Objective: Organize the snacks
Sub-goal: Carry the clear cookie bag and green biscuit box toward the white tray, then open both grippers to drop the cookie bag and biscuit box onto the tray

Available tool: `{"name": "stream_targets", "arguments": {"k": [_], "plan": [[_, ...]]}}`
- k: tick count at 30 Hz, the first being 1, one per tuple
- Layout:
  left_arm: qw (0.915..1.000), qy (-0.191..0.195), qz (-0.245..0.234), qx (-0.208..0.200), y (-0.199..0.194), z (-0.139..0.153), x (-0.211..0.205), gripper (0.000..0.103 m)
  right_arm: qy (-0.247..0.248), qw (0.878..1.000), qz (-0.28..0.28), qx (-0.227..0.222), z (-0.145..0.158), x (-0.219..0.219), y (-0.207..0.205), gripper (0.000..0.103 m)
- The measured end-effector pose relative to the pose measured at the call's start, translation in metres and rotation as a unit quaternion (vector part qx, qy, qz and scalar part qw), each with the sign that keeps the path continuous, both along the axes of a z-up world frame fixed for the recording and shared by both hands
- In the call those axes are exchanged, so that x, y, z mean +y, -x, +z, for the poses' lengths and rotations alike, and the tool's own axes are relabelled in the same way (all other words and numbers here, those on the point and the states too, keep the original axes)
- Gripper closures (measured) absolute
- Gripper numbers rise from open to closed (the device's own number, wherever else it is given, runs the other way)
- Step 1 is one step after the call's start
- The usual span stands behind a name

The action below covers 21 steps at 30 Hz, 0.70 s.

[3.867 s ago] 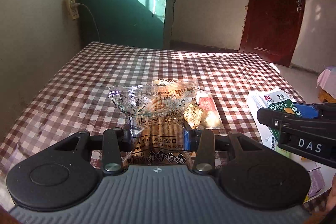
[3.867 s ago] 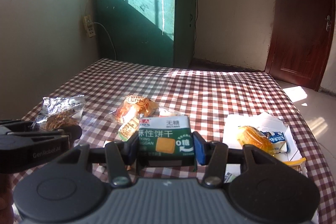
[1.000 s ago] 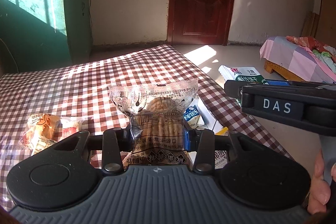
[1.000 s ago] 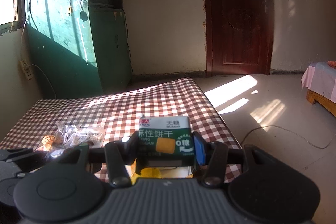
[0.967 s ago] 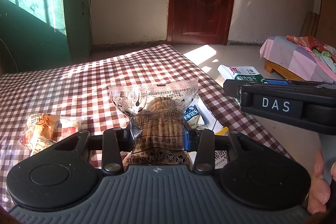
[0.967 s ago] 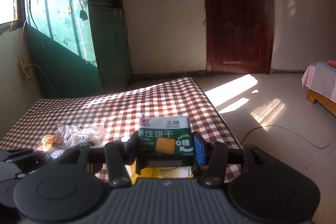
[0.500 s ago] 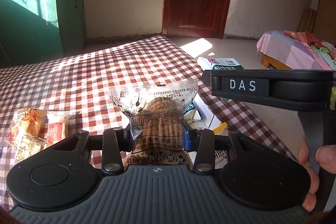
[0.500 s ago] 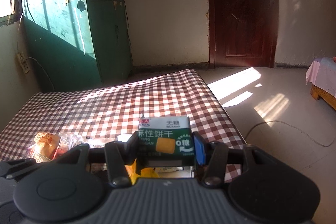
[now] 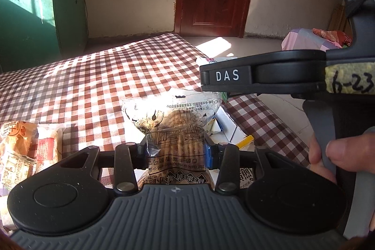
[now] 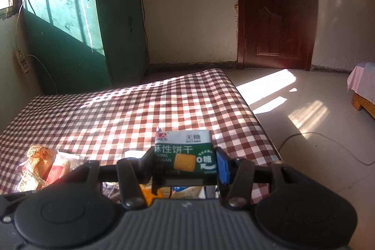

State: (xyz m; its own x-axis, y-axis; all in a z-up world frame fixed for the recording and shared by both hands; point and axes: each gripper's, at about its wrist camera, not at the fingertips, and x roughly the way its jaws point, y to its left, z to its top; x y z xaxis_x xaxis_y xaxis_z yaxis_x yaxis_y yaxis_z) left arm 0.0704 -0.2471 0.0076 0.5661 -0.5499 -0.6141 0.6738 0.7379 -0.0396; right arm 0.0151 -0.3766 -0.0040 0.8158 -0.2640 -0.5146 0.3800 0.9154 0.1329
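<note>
Left wrist view: one clear biscuit packet [image 9: 174,130] is clamped between the fingers of the left gripper [image 9: 174,153], held upright above the bench [image 9: 93,81], which is covered in red-and-white check. Two loose snack packs are counted at the left edge: an orange bun pack [image 9: 16,139] and a red-labelled pack [image 9: 48,148], touching each other. One white box [image 9: 228,130] is seen just behind the held packet, with a small milk carton [image 9: 214,126] inside it. The right gripper [image 9: 262,74] crosses the frame from the right, pointed left and roughly level, above the box; its body is gripped by a hand [image 9: 328,156] at the right edge. Its jaw state cannot be told from this view.

Right wrist view: one green biscuit pack [image 10: 185,156] is pinched at narrow opening between the fingers of the right gripper [image 10: 185,164], label facing the camera, tilted down toward the near right part of the bench [image 10: 140,114]. The same two packs are counted at left: orange bun pack [image 10: 37,159], red-labelled pack [image 10: 58,168]. Box contents are glimpsed under the gripper, mostly hidden. One dark door [image 10: 276,15] and one green cabinet [image 10: 77,22] are seen behind.
</note>
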Motion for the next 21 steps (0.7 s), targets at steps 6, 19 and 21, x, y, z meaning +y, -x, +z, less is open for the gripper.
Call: {"name": "stream_targets", "arguments": {"k": [6,19,21], "plan": [[0.9996,0.004,-0.029,0.008,0.001,-0.004,-0.006,0.044,0.0,1.0,0.007,0.002,-0.004,-0.003,-0.011,0.05],[0.9998,0.012,0.01,-0.01,0.012,0.017,0.016,0.025,0.016,0.999,-0.017,-0.028,0.017,0.006,0.021,0.046],[0.9996,0.01,0.023,-0.012,0.01,0.02,0.022,0.022,0.025,0.999,-0.02,-0.031,0.021,0.009,0.028,0.045]]}}
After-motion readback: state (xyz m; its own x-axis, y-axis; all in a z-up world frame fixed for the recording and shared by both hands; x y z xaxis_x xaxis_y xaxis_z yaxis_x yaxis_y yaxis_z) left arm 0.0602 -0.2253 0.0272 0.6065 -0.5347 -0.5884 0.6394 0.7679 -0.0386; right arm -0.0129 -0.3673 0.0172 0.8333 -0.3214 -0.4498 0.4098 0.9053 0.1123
